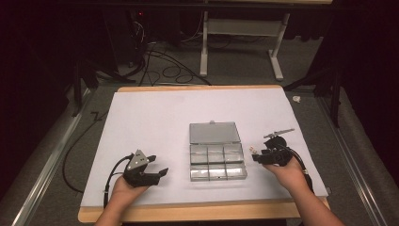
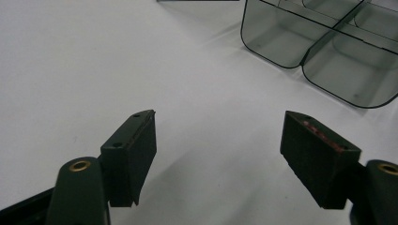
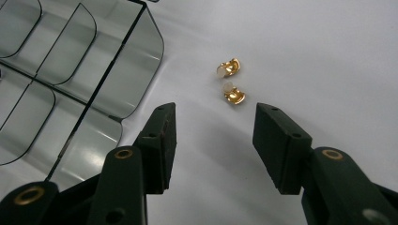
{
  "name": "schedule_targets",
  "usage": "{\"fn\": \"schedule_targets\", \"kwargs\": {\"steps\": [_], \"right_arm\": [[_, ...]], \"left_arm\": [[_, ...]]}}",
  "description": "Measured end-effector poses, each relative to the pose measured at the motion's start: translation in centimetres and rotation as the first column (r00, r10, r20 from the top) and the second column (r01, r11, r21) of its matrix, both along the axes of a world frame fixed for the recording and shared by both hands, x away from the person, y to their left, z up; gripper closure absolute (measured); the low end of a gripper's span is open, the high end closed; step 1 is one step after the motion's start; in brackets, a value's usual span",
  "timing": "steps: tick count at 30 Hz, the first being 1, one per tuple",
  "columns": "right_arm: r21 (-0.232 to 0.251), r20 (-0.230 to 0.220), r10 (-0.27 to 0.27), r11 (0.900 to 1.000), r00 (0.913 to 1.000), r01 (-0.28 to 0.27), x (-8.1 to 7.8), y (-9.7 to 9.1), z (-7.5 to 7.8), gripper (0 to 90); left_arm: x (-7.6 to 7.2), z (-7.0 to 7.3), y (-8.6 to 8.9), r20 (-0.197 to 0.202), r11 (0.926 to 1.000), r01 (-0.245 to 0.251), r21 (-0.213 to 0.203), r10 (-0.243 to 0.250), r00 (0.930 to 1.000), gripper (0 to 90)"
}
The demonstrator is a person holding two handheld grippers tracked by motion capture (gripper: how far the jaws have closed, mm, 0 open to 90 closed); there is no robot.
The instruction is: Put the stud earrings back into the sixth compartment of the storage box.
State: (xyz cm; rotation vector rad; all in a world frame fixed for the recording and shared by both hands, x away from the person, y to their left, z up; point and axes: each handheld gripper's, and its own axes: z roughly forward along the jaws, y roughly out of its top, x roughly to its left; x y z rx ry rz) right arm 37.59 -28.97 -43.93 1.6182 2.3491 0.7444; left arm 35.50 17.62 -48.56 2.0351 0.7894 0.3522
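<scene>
Two gold earrings [image 3: 230, 82] lie just ahead of my right gripper [image 3: 213, 133], centre frame, beside the box [image 3: 70, 70]. Both jaws open, empty; right hand nearer.

Compartment box [image 1: 217, 162] mid-table [image 1: 155, 108], left tool [image 1: 160, 172] to its left, right tool [image 1: 254, 156] and two small clips [image 3: 231, 80] to its right.

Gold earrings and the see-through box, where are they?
gold earrings [image 3: 230, 80], right gripper view, on the table between the pair
see-through box [image 1: 217, 161], high view, on its divided tray
</scene>
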Motion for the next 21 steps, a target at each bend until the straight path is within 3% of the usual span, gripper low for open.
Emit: {"fn": "schedule_targets", "kwargs": {"steps": [13, 21], "right_arm": [[-0.019, -0.070, 0.009, 0.9998, 0.9975, -0.011, 0.5, -0.2, 0.6, 52.1], [-0.043, -0.124, 0.033, 0.9983, 0.9917, -0.039, 0.8, 0.3, 1.1, 52.3]], "left_arm": [[0.0, 0.0, -0.1, 0.002, 1.0000, 0.006, 0.004, -0.006, 1.0000, 27.8], [0.0, 0.0, 0.0, 0.001, 0.9999, 0.009, 0.005, -0.009, 1.0000, 27.8]]}}
